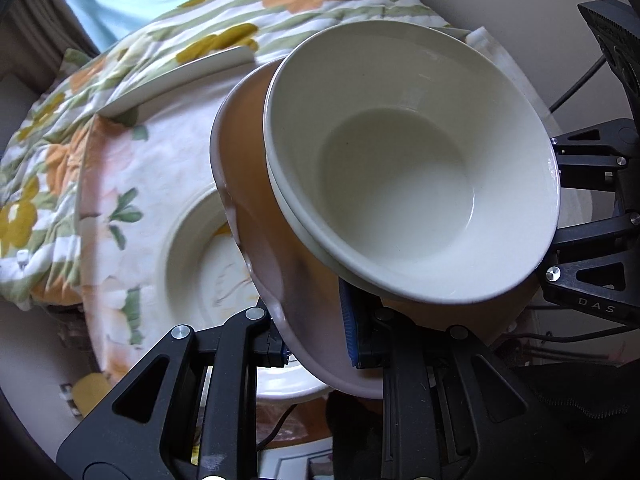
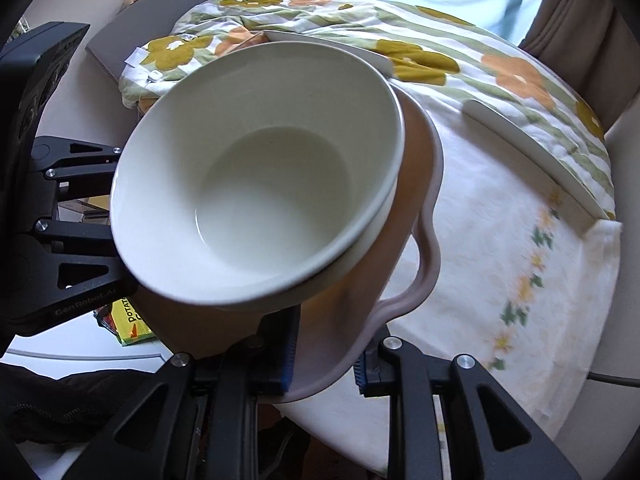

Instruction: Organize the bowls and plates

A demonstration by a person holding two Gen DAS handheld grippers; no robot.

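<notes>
A stack of bowls is held in the air between both grippers. A white bowl [image 1: 408, 168] sits nested on top, over a second white bowl rim, inside a larger wavy-edged bowl with an orange inside [image 1: 248, 168]. My left gripper [image 1: 316, 344] is shut on the wavy bowl's rim. My right gripper [image 2: 324, 360] is shut on the opposite rim of the wavy bowl [image 2: 420, 208]; the white bowl [image 2: 260, 176] fills that view. A large floral plate [image 1: 132, 208] lies below on the table.
A round table with a floral cloth [image 2: 500, 60] lies under the stack. A white rectangular plate [image 1: 180, 80] rests on it, also in the right wrist view [image 2: 532, 156]. A snack packet [image 2: 128, 320] lies at lower left. A curtained window is behind.
</notes>
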